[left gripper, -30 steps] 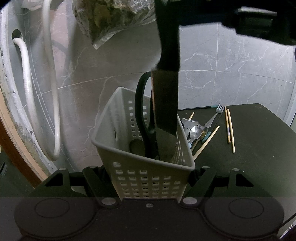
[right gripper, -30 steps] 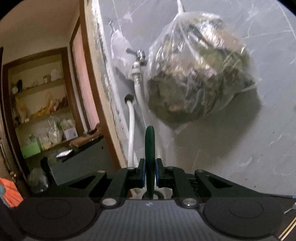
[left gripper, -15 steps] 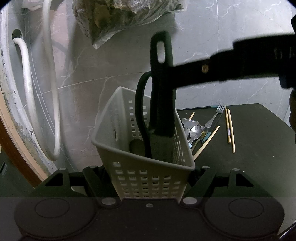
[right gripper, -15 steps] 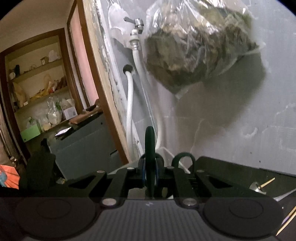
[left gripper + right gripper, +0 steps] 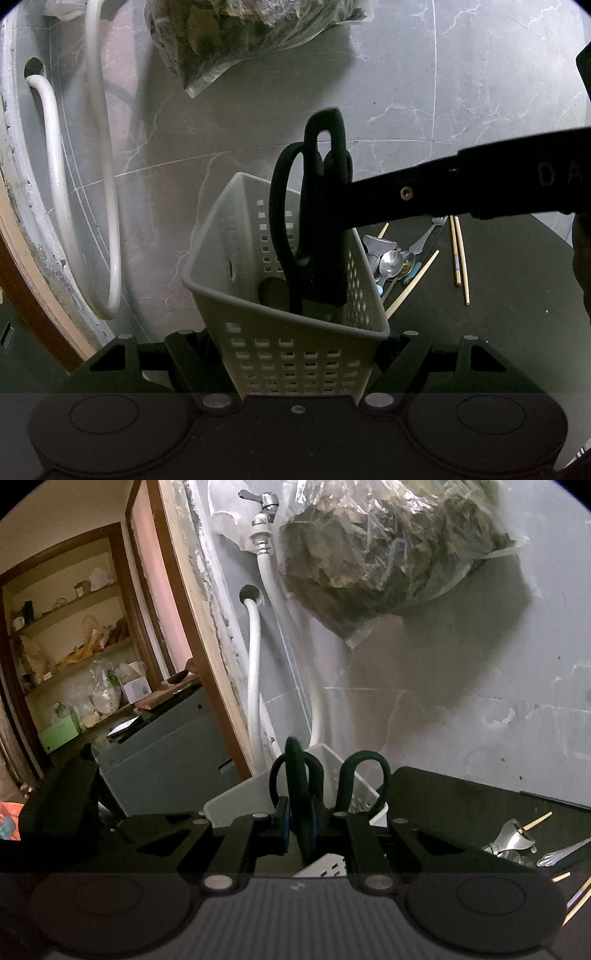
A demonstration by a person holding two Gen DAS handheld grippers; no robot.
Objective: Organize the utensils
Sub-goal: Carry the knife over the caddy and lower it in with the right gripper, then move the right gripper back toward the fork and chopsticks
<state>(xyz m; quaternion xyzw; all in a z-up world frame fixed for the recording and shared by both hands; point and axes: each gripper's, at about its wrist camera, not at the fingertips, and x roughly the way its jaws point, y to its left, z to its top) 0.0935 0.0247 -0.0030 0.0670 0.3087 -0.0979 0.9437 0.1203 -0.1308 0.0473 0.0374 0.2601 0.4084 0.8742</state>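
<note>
Left gripper (image 5: 295, 343): clamped on white basket (image 5: 280, 328), steadying it.
Right gripper (image 5: 300, 825): gripping dark-handled knife (image 5: 325, 206) – blade down inside basket, beside scissors (image 5: 286, 221).
Done: scissors in, knife nearly seated (not let go).
Left: spoons (image 5: 391, 264), fork (image 5: 424, 236), chopsticks (image 5: 458, 254) on table (image 5: 498, 314).
Hidden: blade tip – basket bottom unseen.

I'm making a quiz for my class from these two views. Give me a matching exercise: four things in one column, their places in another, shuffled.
Things:
1. scissors
2. dark-handled tool
3. spoons
4. white basket

Places:
A. held between the left gripper's fingers
B. lying loose on the dark table
C. clamped in the right gripper
D. standing free in the basket, handles up

Pairs: 1-D, 2-C, 3-B, 4-A
</note>
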